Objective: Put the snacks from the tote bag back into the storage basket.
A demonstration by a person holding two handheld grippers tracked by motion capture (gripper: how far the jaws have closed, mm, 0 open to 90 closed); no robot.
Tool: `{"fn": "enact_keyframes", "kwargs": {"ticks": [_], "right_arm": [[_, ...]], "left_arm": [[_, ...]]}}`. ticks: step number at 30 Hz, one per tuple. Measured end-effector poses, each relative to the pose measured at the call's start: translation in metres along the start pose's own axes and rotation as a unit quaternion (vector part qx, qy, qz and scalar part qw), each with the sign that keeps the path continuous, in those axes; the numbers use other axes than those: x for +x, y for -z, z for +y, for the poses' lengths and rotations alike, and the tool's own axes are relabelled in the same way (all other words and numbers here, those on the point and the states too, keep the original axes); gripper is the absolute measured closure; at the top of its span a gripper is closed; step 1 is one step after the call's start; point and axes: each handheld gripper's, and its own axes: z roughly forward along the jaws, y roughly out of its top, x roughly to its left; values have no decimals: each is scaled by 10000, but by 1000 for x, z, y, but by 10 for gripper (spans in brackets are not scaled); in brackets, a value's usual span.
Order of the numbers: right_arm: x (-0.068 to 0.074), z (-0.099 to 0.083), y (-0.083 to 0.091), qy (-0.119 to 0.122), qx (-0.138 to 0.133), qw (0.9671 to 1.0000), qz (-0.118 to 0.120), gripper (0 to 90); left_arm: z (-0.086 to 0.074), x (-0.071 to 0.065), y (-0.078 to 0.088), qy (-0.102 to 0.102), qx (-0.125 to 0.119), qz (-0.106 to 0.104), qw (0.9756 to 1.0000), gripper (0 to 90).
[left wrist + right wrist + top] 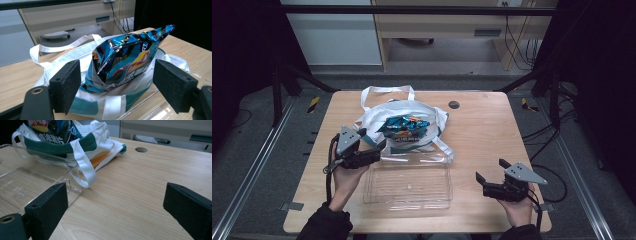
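A white tote bag with green trim lies on the wooden table, with a blue crisp packet sticking out of its mouth. A clear plastic tray sits just in front of the bag. My left gripper hovers at the bag's left front corner, open. In the left gripper view the crisp packet stands between the jaws of the left gripper but farther off, untouched. My right gripper is open over bare table to the right of the tray. In its own view the right gripper has the tray and tote bag ahead to the left.
A round cable hole sits in the table behind the bag. The bag's handles trail toward the far edge. A wooden cabinet and cables lie beyond the table. Bare wood stretches across the table's right half.
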Motion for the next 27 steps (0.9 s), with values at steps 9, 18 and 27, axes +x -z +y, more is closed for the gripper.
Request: {"fn": "enact_keyframes", "kwargs": {"ticks": [9, 18, 27], "right_arm": [[-1, 0, 0, -8, -7, 10000, -22, 59], [-1, 0, 0, 0, -12, 10000, -24, 59], [-2, 0, 0, -8, -15, 10000, -14, 59]], "left_arm": [[2, 1, -16, -53, 125, 41, 9999, 240], [2, 1, -28, -57, 200, 81, 9997, 260], [2, 4, -38, 34, 325, 97, 9994, 383]]}}
